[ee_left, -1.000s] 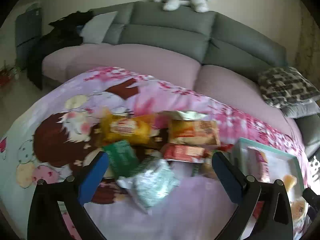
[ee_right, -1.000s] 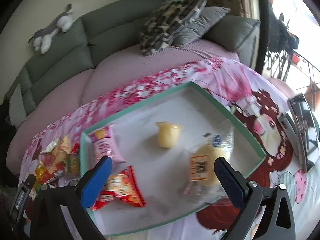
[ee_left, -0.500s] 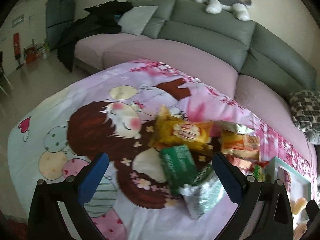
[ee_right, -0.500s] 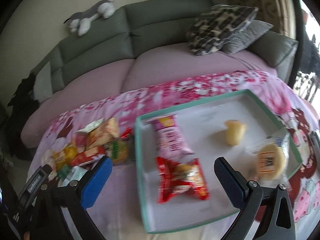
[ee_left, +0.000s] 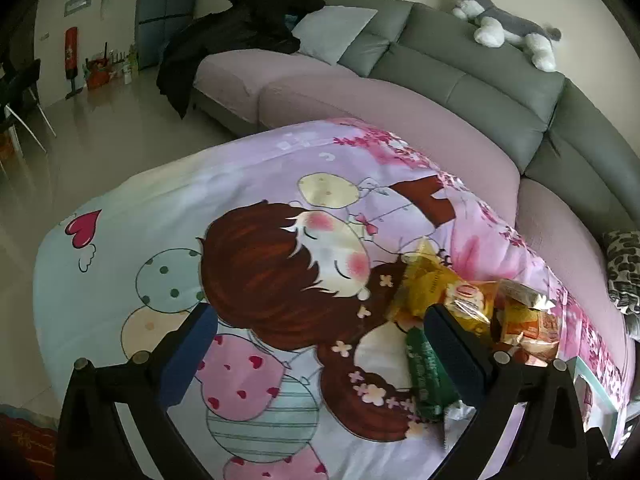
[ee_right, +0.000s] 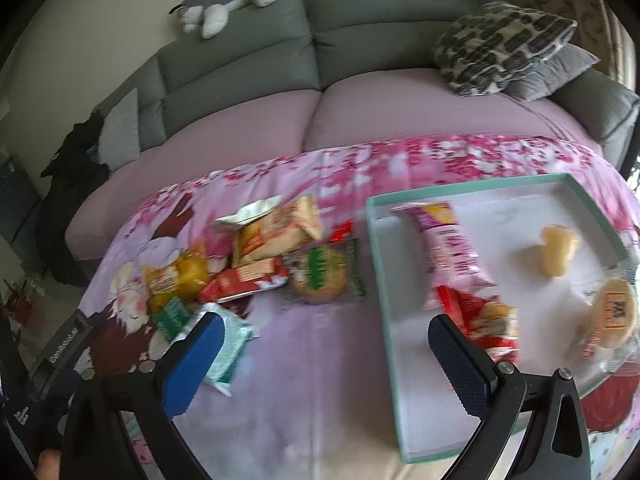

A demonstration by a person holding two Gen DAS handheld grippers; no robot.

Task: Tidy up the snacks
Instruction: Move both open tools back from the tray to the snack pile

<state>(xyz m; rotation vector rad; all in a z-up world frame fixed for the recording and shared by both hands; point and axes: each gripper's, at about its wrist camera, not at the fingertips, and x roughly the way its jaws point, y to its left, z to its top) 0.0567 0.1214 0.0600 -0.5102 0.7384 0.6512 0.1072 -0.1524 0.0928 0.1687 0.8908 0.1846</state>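
I read the current step as selection of the next snack for transfer to the tray. Both tools are empty. The left tool (ee_left: 316, 340) has its fingers spread wide apart over the cartoon-print cloth (ee_left: 200, 208) that covers the table. The right tool (ee_right: 324, 356) is likewise spread wide, and hangs over the gap between the snack pile and the teal-rimmed tray (ee_right: 382, 280).

The loose pile lies on the cloth just left of the tray: a yellow packet (ee_right: 176, 276), a red packet (ee_right: 244, 280), an orange packet (ee_right: 276, 232), a green-labelled round cake (ee_right: 320, 276), a dark green packet (ee_right: 172, 316) and a pale mint packet (ee_right: 228, 344). The tray already holds a pink packet (ee_right: 444, 248), a red bag (ee_right: 480, 320), a jelly cup (ee_right: 558, 248) and a wrapped bun (ee_right: 614, 312).

Next move, in my judgement: lower one tool onto a pile packet and close across its narrow side.

The right view shows the tray contents; the left view shows only a corner of the tray, but adds the bare left part of the cloth and the floor beyond.
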